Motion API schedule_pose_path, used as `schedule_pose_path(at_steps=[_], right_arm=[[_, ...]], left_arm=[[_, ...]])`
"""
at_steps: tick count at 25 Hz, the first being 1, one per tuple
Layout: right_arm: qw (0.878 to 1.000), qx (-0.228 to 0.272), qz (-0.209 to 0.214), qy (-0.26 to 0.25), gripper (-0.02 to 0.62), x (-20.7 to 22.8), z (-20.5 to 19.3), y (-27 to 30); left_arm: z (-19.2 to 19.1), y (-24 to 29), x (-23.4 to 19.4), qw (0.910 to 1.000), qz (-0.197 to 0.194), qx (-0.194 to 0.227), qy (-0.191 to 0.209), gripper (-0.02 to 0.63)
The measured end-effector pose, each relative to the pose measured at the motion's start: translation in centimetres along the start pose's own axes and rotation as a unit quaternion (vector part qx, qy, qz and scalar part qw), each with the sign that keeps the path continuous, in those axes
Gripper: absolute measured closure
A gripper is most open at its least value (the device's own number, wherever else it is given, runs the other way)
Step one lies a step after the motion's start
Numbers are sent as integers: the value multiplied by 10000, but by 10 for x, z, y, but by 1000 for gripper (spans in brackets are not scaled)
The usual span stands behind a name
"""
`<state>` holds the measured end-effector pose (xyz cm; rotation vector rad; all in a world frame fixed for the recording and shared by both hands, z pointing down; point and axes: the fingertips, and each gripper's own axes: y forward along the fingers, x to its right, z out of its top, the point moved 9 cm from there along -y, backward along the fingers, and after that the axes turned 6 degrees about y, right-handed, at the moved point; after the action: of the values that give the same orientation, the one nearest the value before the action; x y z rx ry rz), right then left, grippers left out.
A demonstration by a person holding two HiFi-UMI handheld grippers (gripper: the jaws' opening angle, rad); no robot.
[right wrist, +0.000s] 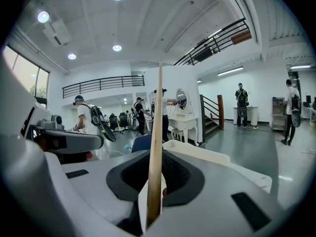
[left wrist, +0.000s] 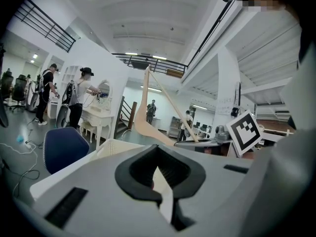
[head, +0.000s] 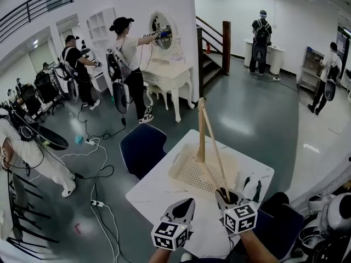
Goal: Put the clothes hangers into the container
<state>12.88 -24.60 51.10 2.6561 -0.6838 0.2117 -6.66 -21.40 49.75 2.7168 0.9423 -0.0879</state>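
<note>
Nearest the head camera, the left gripper [head: 186, 203] and the right gripper [head: 225, 194] sit side by side at the near edge of a white table [head: 156, 197], each carrying its marker cube.

Right gripper: jaws closed on a wooden clothes hanger [head: 201, 129]. In the right gripper view the wood runs straight up between the pads, which clamp its lower end. The hanger stands upright. Its thick arm is vertical and its thin bar slants down to the jaws.

Left gripper: jaws drawn together with nothing between them. It is apart from the hanger and low over the table.

Container: a white perforated plastic basket [head: 180, 159] rests on the table just beyond both grippers. The hanger rises over the basket's near right part. Whether its lower edge touches the basket cannot be told.

Surroundings: a blue chair [head: 141, 147] stands against the table's far left side. Cables [head: 96, 174] trail over the grey floor. Further off, several people work at a white dressing table [head: 167, 75] with an oval mirror, and a staircase [head: 214, 53] rises behind it.
</note>
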Motion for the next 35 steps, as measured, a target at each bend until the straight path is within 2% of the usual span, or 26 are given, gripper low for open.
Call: schedule_pose_path(at_steps=[10,35], right_arm=[[9999,-160,0,-7,532,14,-4,17],[9944,-1041,-159,-59,531,49,-31,74]], left_arm=[[-1,11,-6,10000,34,-88,-29,603],[-12,35,-24,9990,4,-390,-220,603]])
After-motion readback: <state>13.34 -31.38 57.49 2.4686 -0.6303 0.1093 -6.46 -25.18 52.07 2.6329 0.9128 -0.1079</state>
